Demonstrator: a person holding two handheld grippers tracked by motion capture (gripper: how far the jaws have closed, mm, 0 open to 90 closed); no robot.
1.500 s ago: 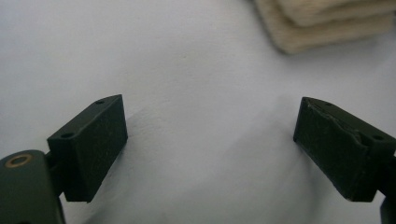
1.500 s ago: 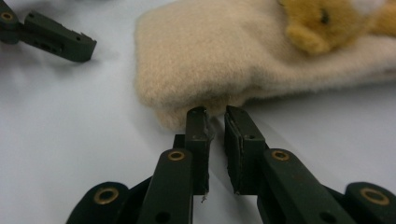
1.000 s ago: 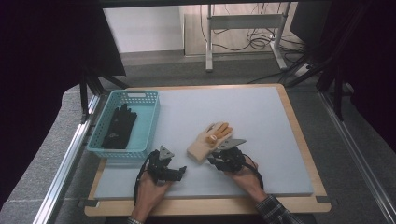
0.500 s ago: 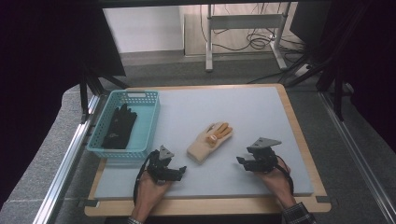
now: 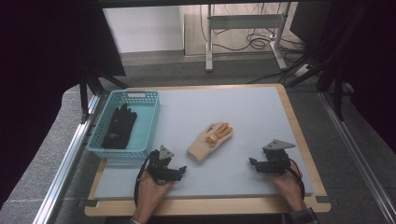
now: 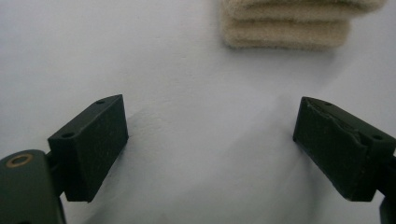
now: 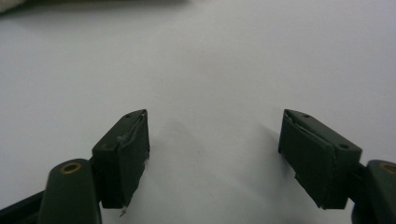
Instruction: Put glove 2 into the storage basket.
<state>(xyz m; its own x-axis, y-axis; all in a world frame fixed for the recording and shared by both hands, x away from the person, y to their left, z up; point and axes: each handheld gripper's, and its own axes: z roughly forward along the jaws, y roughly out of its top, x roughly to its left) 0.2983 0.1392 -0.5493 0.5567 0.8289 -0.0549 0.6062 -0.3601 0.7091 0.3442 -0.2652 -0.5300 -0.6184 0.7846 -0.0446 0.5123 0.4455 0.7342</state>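
From above, the cream knitted glove with orange fingertips lies flat on the pale grey mat, right of the turquoise plastic basket. The left gripper sits just below-left of the glove, and the right gripper well to its right.

In the left gripper view, the glove's cuff lies ahead of wide, empty jaws.

In the right gripper view, the jaws have just been opening and hold nothing, over bare mat.
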